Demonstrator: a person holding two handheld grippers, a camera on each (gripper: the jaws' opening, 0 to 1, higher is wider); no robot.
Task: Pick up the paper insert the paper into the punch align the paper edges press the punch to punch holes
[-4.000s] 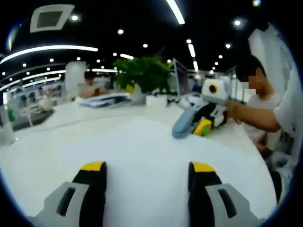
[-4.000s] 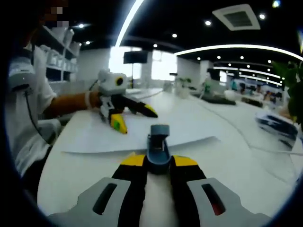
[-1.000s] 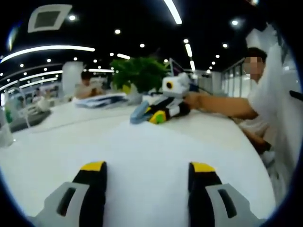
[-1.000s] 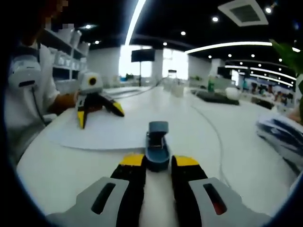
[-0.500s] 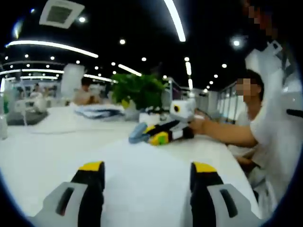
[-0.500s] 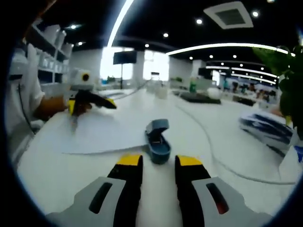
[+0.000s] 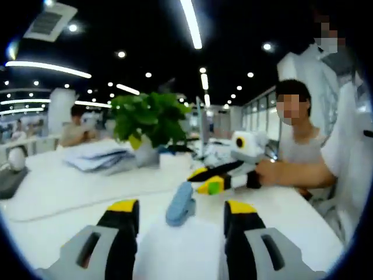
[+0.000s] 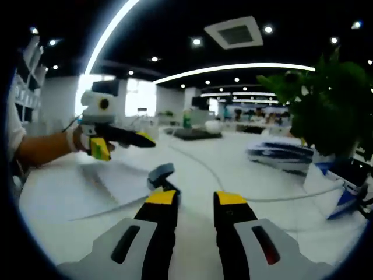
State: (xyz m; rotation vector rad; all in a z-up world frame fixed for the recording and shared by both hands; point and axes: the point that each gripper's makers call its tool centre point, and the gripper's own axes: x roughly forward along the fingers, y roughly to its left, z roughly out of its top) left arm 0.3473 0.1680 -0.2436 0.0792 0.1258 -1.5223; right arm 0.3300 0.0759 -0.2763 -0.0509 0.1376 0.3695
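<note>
a: on the white table, what step do you record?

b: by my reading, the paper is not yet in the punch, so insertion is the step in hand. in the left gripper view the left gripper shows its own jaws well apart with nothing between the yellow tips. the paper lies flat on the table between and ahead of them, and the blue punch sits just beyond its far edge.

a: and the right side?

b: in the right gripper view the right gripper has its jaws close together with a narrow gap, and i see nothing clamped in it. the punch stands just past the left tip, near it; whether it touches i cannot tell. the paper is a blurred sheet to the left, beneath the left gripper, which comes in from the left held by a hand.

a: next move?

b: in my judgement the left jaws must take the paper's near edge and feed it square into the slot while the right steadies the punch. i could not make out the slot's facing.
</note>
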